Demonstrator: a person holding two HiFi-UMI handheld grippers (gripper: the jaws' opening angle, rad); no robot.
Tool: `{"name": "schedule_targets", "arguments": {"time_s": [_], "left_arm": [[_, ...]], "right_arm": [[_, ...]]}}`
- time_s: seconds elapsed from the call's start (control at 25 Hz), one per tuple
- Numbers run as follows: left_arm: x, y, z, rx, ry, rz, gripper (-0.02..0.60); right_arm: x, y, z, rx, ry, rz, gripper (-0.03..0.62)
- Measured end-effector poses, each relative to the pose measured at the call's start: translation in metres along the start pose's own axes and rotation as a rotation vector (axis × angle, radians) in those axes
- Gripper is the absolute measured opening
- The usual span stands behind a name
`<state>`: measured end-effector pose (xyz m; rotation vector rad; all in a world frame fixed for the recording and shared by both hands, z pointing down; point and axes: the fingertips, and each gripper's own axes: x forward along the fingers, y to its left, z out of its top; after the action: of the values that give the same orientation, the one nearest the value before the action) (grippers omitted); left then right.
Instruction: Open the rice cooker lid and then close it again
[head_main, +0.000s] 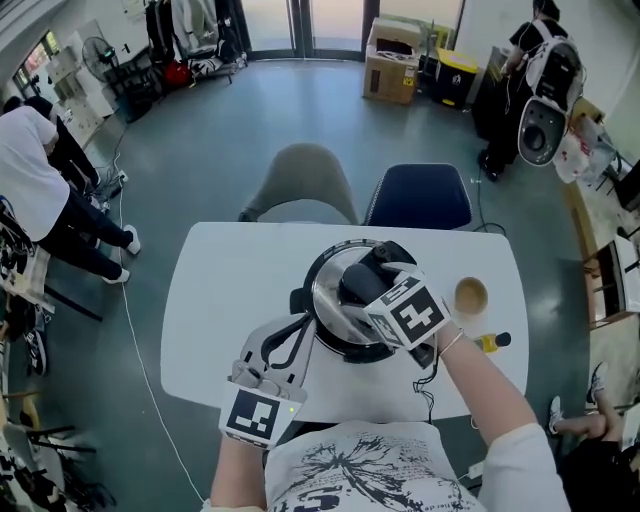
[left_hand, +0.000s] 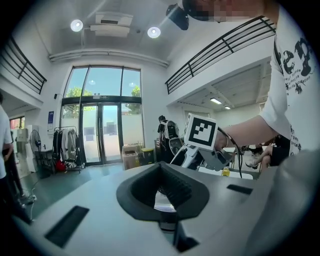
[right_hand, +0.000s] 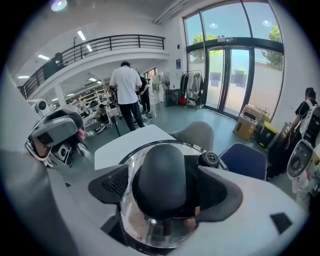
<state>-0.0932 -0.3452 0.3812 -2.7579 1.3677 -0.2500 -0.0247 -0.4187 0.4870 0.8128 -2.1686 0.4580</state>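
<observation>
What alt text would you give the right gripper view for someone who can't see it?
The right hand-held gripper holds its open jaws either side of the black domed knob on a round glass rice cooker lid, not pressing it. Behind are a white table, a grey chair and a blue chair.

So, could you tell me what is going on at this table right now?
A person is working on a rice cooker on the white table, with a gripper in each hand. The right gripper is set over the closed lid, its jaws apart on either side of the black handle, not yet squeezing it. The left gripper sits empty beside the cooker's left edge.
</observation>
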Motion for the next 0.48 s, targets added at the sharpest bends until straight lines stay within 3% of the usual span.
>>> {"name": "schedule_targets", "arguments": {"time_s": [0.2,0.36,0.48], "left_arm": [[0.021,0.013,0.000,-0.009,0.010,-0.026,0.014],[0.024,0.014,-0.010,-0.006,0.040,-0.063,0.012],[0.024,0.015,-0.008,0.006,0.022,-0.079,0.013]], "right_arm": [[0.013,-0.019,0.002,0.024,0.063,-0.022,0.386],[0.017,-0.018,0.002,0.025,0.082,-0.027,0.375],[0.015,-0.015,0.003,0.036,0.078,-0.024,0.297]]}}
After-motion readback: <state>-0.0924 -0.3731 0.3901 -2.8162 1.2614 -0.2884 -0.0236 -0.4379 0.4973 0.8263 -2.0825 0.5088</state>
